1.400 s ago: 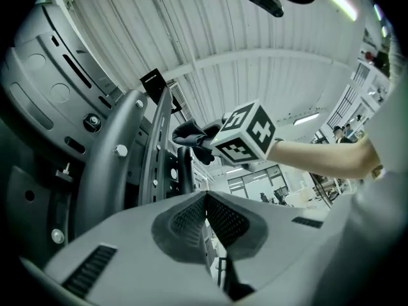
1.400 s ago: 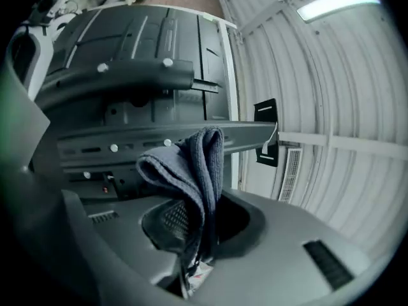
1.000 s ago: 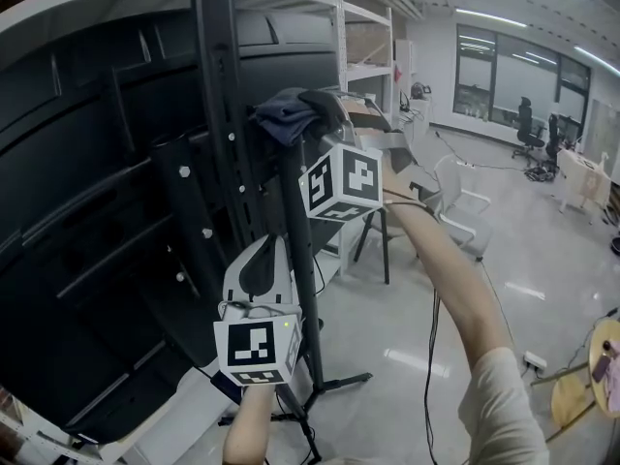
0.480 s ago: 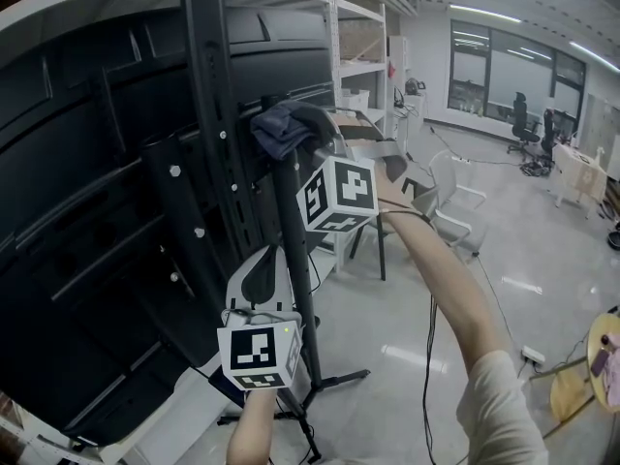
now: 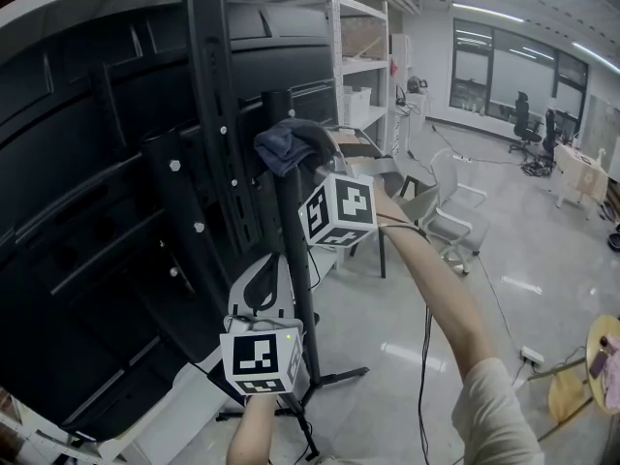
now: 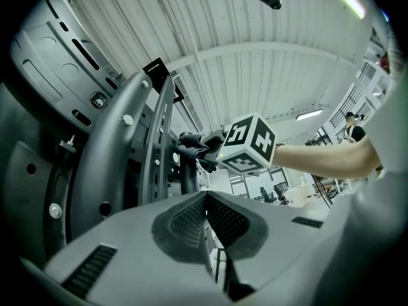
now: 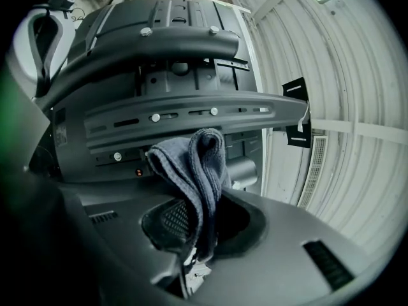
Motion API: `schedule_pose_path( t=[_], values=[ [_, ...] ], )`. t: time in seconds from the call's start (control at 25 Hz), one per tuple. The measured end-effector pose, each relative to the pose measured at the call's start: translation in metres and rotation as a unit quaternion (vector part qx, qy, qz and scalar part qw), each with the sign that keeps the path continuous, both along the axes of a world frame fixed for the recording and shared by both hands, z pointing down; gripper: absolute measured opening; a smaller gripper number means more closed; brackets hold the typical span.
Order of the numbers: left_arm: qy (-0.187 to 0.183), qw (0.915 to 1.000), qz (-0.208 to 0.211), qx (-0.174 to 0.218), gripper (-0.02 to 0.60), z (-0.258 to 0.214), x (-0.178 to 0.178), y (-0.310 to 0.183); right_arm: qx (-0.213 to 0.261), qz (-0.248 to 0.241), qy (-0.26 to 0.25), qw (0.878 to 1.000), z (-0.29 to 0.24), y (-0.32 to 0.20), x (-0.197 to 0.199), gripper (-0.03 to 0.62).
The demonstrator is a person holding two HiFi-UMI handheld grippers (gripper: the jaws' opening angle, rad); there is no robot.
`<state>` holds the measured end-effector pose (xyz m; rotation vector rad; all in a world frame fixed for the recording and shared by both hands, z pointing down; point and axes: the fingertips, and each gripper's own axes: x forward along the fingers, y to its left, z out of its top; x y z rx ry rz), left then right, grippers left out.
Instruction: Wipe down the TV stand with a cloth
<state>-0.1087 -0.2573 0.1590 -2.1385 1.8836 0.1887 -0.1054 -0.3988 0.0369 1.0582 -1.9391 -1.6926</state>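
Observation:
The black TV stand has an upright pole [image 5: 294,260] and a mount bracket [image 5: 215,114] behind the dark TV back [image 5: 77,211]. A dark blue-grey cloth [image 5: 282,144] is pressed against the top of the pole, with my right gripper [image 5: 312,151] shut on it. In the right gripper view the cloth [image 7: 194,164] hangs folded out of the right gripper [image 7: 199,231], in front of the bracket bars [image 7: 191,116]. My left gripper [image 5: 260,281] is lower, beside the pole. In the left gripper view, the left gripper [image 6: 205,199] is shut and holds nothing, and the cloth [image 6: 194,146] is above.
The stand's legs [image 5: 334,378] spread over the glossy floor. White shelving [image 5: 360,37] stands behind the stand, with chairs [image 5: 448,201] beyond it. A cable [image 5: 426,356] trails on the floor, and a round wooden table [image 5: 586,381] is at the right edge.
My right gripper has slid down a little along the top of the pole with the cloth in it. The left gripper has barely moved.

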Motion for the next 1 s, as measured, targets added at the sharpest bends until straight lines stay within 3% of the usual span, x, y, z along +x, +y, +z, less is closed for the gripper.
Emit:
schedule_pose_path(
  t=[0.32, 0.44, 0.68, 1.0],
  values=[
    [0.003, 0.9999, -0.005, -0.012, 0.014, 0.009, -0.002, 0.001, -0.026, 0.000, 0.024, 0.999, 0.036, -0.002, 0.002, 0.057],
    [0.001, 0.9999, -0.006, -0.013, 0.014, 0.011, -0.003, 0.001, -0.012, 0.005, 0.052, 0.999, 0.052, -0.001, 0.003, 0.057],
    [0.004, 0.9996, -0.011, -0.024, 0.014, 0.018, -0.002, 0.004, -0.021, 0.002, 0.043, 0.999, 0.056, 0.002, 0.006, 0.057],
    [0.000, 0.9989, -0.021, -0.042, 0.014, 0.033, -0.007, 0.006, -0.061, -0.008, 0.060, 0.996, 0.114, -0.001, 0.004, 0.057]
  ],
)
